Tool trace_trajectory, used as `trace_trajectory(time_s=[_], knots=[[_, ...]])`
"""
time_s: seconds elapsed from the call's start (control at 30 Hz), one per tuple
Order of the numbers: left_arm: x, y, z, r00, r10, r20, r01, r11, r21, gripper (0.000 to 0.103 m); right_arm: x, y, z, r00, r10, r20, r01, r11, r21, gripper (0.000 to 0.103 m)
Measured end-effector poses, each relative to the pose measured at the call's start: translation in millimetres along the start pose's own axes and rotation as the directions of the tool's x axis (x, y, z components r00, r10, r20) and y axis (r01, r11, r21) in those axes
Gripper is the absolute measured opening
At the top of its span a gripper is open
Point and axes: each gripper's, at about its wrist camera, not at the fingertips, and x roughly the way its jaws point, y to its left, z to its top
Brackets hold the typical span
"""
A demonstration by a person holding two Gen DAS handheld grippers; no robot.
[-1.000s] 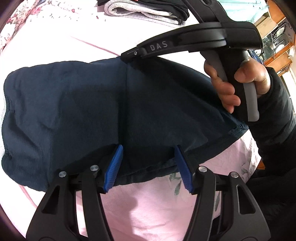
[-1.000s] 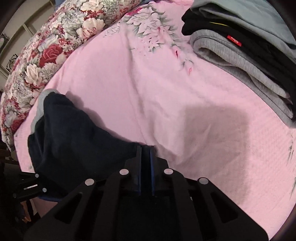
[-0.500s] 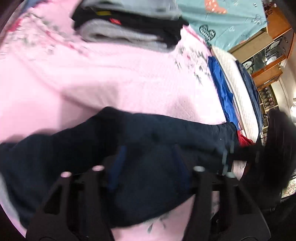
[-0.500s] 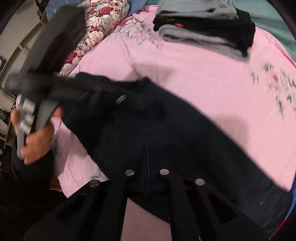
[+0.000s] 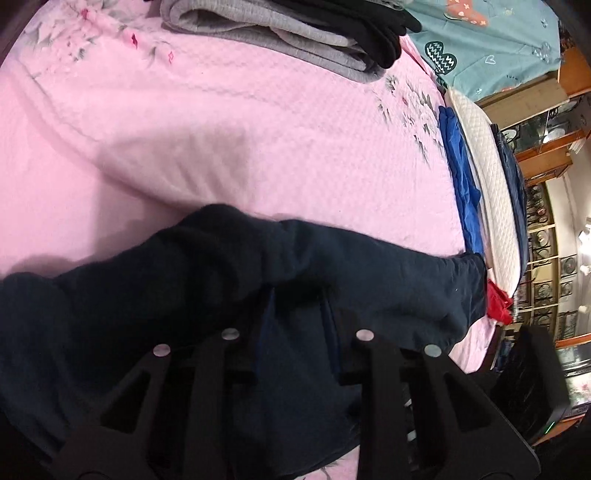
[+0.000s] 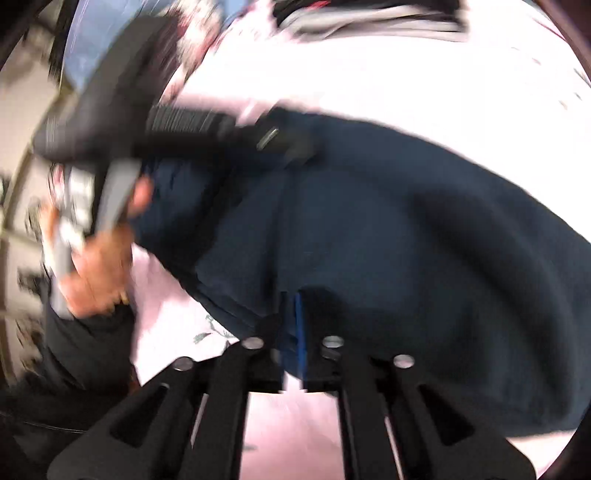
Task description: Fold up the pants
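Dark navy pants [image 5: 166,295] lie bunched across the pink bedspread [image 5: 258,129]. My left gripper [image 5: 298,317] is pushed into them, its blue pads apart, with a fold of cloth draped over the fingertips and more cloth between the fingers. In the blurred right wrist view the pants [image 6: 406,229] spread to the right. My right gripper [image 6: 291,314] is shut on their near edge. The left gripper [image 6: 280,138], held by a hand [image 6: 96,266], rests on the pants' far left part.
A stack of folded grey and black clothes [image 5: 295,33] sits at the back of the bed. Blue cloth [image 5: 461,177], a white quilted pad [image 5: 487,177] and something red [image 5: 496,306] line the right edge. Shelves stand beyond.
The right gripper has dragged the pants across the bed toward the near side. The left gripper has swung round and pushed into the cloth, its fingers closer together than before.
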Motion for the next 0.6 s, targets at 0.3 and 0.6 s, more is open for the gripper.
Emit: trace_trajectory(time_s=[0.3, 0.6], knots=[[-5.6, -41.7, -93.0, 0.996, 0.091, 0.023, -0.093, 0.985, 0.147, 0.054, -171.7, -170.7, -81.7, 0.893, -0.389, 0.226, 0.247, 0.844, 0.476, 0.062], [-6.5, -54.3, -110.9, 0.987, 0.158, 0.026, -0.16, 0.973, 0.164, 0.058, -162.7, -260.4, -65.9, 0.956, -0.268, 0.122, 0.183, 0.865, 0.467, 0.062]])
